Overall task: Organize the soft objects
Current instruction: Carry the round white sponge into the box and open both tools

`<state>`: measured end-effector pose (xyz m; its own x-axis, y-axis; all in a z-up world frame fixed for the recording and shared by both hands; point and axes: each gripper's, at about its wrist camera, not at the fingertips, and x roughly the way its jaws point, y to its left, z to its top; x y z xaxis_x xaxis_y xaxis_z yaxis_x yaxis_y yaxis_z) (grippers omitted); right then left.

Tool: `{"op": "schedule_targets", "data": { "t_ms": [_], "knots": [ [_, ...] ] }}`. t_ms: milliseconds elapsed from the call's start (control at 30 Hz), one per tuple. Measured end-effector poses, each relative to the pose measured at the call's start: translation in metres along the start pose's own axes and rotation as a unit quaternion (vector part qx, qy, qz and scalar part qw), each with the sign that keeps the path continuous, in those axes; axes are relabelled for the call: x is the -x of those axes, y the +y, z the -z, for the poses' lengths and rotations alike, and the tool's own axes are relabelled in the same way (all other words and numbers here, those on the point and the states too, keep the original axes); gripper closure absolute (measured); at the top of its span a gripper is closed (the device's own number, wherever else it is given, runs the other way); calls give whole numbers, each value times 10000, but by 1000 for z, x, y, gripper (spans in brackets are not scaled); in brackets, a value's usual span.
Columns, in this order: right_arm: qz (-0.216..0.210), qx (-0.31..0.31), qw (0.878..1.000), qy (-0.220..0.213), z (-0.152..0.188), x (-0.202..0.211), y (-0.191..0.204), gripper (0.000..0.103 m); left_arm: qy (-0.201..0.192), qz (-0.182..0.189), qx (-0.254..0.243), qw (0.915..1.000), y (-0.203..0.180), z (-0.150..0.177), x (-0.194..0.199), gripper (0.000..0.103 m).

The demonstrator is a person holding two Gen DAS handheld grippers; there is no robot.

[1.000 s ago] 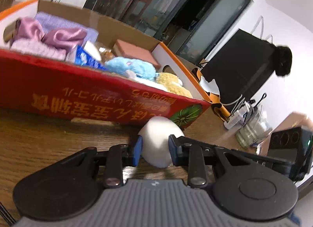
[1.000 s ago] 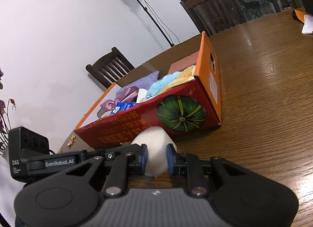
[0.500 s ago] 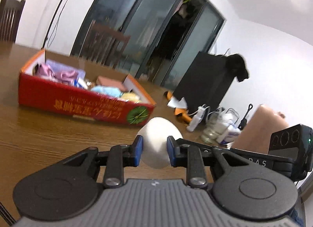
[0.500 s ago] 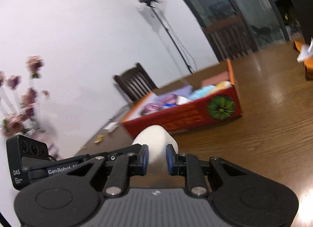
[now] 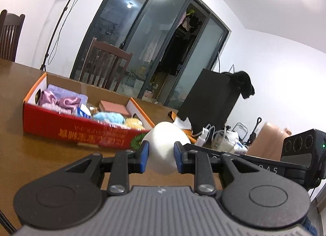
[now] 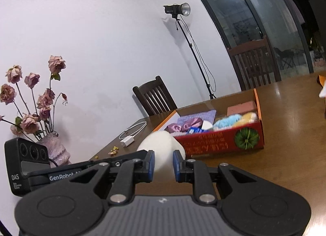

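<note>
White and soft-looking, a rounded foam lump (image 5: 163, 150) sits pinched between the blue pads (image 5: 143, 155) of the left gripper (image 5: 160, 156) at lower centre of the left wrist view, held above the brown wooden table (image 5: 40, 154). Left of centre in that frame, a red cardboard box (image 5: 81, 132) with orange-edged flaps rests on the table, holding a purple satin bow (image 5: 61, 101), a lilac towel (image 5: 67, 94), a blue plush toy (image 5: 109, 117), a yellow plush toy (image 5: 133, 123) and a pink block (image 5: 114, 106). A dark wooden chair (image 5: 104, 63) stands behind the box before glass sliding doors, and a light stand (image 5: 61, 18) rises at upper left. At the right edge, part of the other gripper's black camera housing (image 5: 301, 150) shows. In the right wrist view, the right gripper (image 6: 163, 163) likewise squeezes the white foam lump (image 6: 161, 146) between its blue pads (image 6: 150, 164), at lower centre. The red box (image 6: 224, 142), with a green pumpkin print on its near side, lies right of centre on the table (image 6: 285, 134). Dried pink roses (image 6: 30, 103) in a vase fill the left side, a white charger and cable (image 6: 132, 132) lie on the table near mid-frame, and a studio light (image 6: 177, 10) stands against the wall.
</note>
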<state>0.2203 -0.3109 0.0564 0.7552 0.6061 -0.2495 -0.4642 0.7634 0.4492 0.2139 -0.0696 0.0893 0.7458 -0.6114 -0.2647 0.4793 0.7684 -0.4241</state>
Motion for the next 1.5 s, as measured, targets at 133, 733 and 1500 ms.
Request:
{"op": "schedule_targets", "data": {
  "t_ms": [133,733,1500],
  "knots": [
    [55,157,9998,-53,-29,-22,-5,84,-93,-5,-253,9996,10,-34,-22,77],
    [748,-152,9873,1396,-161,-305,-140,85,1557,-1006,199,9825,180,-154,-273,78],
    [985,-988,9624,2332,-170,-330,-157,67,2575,-1285,645,9555,194,-171,-267,52]
  ]
}}
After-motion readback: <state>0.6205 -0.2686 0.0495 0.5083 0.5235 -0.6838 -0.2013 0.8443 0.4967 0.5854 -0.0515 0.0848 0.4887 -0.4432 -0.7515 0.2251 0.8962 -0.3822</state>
